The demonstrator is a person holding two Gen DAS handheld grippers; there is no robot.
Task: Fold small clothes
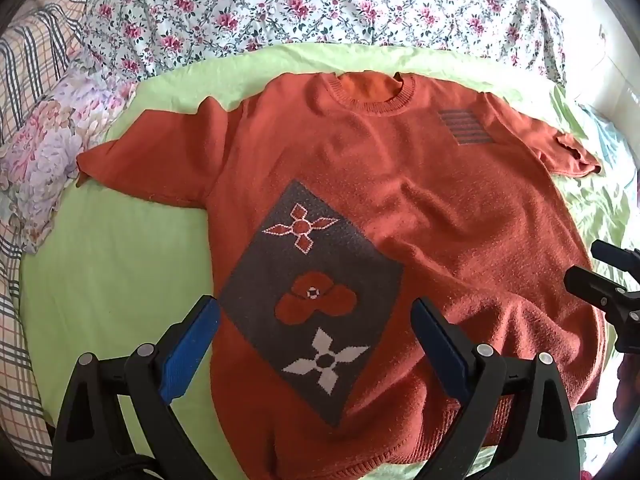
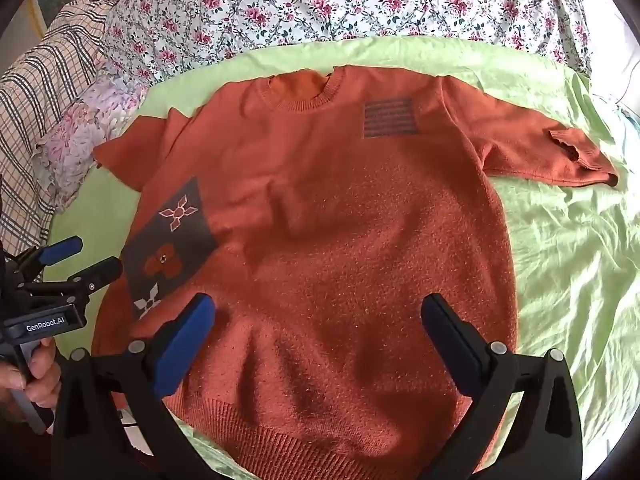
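An orange knit sweater (image 1: 420,208) lies spread flat, front up, on a light green sheet (image 1: 112,280), collar away from me, both short sleeves out to the sides. It bears a grey diamond patch with flower motifs (image 1: 312,300) and a small striped patch (image 1: 466,126). My left gripper (image 1: 316,312) is open above the lower left of the sweater, holding nothing. My right gripper (image 2: 320,312) is open above the lower middle of the sweater (image 2: 340,240), holding nothing. Each gripper shows at the edge of the other's view, the right one (image 1: 600,276) and the left one (image 2: 86,260).
A floral quilt (image 1: 320,4) is bunched along the far side of the bed. A plaid cloth (image 1: 28,72) and a pale floral pillow (image 1: 52,152) lie at the left. The green sheet (image 2: 572,260) is wrinkled to the right of the sweater.
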